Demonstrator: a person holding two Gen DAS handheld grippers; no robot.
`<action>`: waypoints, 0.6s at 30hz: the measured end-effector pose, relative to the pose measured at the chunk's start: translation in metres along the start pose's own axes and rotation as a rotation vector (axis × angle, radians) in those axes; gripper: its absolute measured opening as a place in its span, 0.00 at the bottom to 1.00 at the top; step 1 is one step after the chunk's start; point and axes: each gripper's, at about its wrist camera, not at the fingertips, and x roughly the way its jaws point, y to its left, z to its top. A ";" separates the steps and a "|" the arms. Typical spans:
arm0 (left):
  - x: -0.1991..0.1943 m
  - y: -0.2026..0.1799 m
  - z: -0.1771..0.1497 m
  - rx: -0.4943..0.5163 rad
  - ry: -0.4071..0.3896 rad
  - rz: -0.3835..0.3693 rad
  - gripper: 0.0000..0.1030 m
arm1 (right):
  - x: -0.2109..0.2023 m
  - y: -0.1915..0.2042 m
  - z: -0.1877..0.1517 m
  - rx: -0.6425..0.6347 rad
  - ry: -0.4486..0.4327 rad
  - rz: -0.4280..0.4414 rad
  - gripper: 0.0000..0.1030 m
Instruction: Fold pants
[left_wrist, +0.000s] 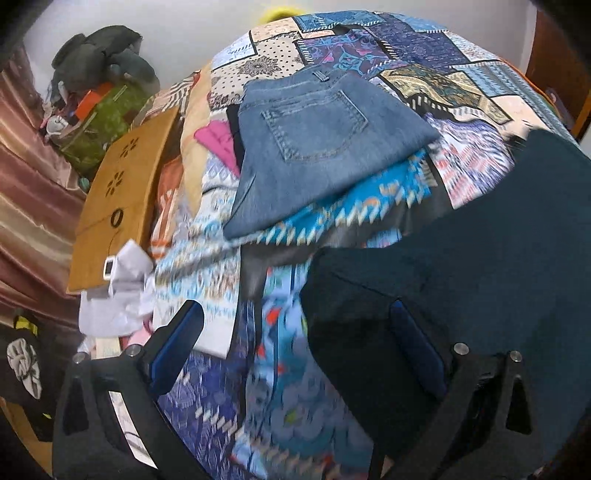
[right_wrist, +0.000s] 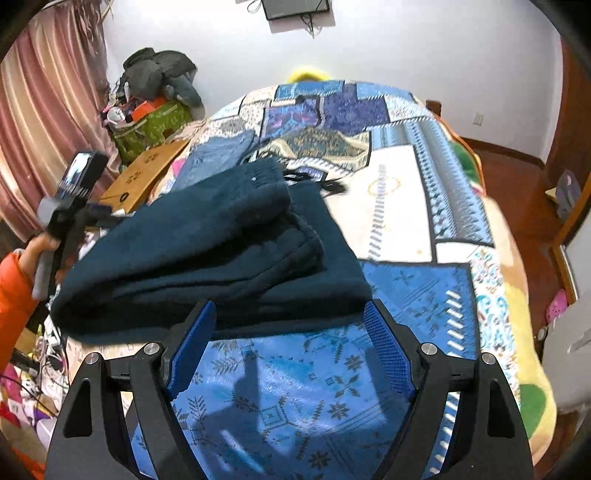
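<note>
Dark teal fleece pants (right_wrist: 207, 254) lie folded in a thick stack on the patterned quilt (right_wrist: 399, 206). In the left wrist view they fill the right side (left_wrist: 480, 266). My left gripper (left_wrist: 295, 325) is open, at the left edge of the pants, its right finger (left_wrist: 417, 347) against the fabric and its left finger over the quilt. My right gripper (right_wrist: 290, 317) is open and empty, just in front of the pants' near edge, fingers apart above the blue quilt patch. The left gripper also shows in the right wrist view (right_wrist: 70, 206), held by a hand in an orange sleeve.
Folded blue jeans (left_wrist: 317, 147) lie further back on the quilt (left_wrist: 461, 92), also seen in the right wrist view (right_wrist: 218, 155). A brown cardboard box (left_wrist: 118, 195), white crumpled items (left_wrist: 118, 291) and clutter sit left of the bed. Wooden floor lies to the right (right_wrist: 517, 199).
</note>
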 end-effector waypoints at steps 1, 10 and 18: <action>-0.005 0.002 -0.008 -0.009 0.000 -0.012 1.00 | -0.003 0.000 0.001 -0.003 -0.007 0.002 0.77; -0.052 -0.012 -0.063 -0.027 0.005 -0.204 0.99 | -0.011 0.019 0.005 -0.050 -0.043 0.027 0.77; -0.076 -0.066 -0.074 0.036 -0.045 -0.309 0.99 | 0.003 0.026 -0.003 -0.067 -0.003 0.048 0.77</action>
